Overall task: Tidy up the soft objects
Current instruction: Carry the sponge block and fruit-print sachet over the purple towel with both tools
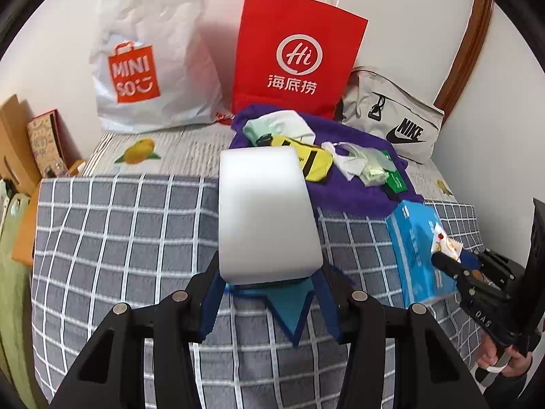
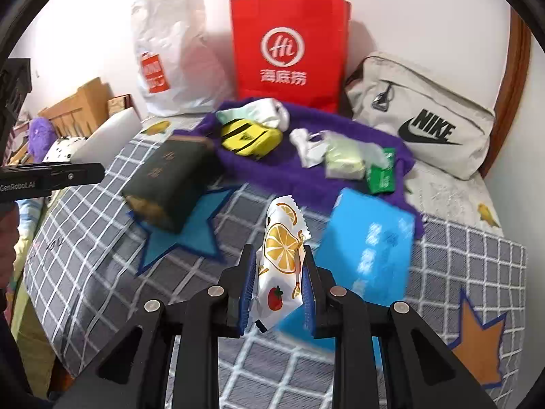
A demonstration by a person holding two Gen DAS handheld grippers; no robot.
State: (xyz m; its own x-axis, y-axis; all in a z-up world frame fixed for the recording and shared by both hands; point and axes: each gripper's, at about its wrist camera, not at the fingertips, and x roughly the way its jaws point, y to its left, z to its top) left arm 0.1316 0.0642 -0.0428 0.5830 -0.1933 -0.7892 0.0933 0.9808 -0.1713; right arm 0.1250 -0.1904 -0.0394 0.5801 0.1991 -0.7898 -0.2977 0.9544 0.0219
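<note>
My left gripper [image 1: 269, 279] is shut on a white sponge block [image 1: 265, 214], held above the grey checked blanket [image 1: 119, 238]. Seen from the right wrist view, the block looks dark green [image 2: 173, 180]. My right gripper [image 2: 277, 272] is shut on a white fruit-print packet [image 2: 281, 266], held upright; it also shows in the left wrist view [image 1: 446, 243]. A blue tissue pack [image 2: 371, 245] lies beside it. A purple fluffy cloth [image 2: 282, 167] at the back bears a yellow pouch [image 2: 250, 138], white and mint socks [image 2: 259, 110], a pale green pack [image 2: 344, 156] and a green packet [image 2: 381, 173].
A white Miniso bag [image 1: 143, 68], a red paper bag [image 1: 293, 54] and a grey Nike bag [image 1: 391, 116] stand along the back wall. Blue star patch [image 2: 190, 231] and orange star patch [image 2: 477, 347] are on the blanket. Wooden furniture [image 2: 81, 105] is at the left.
</note>
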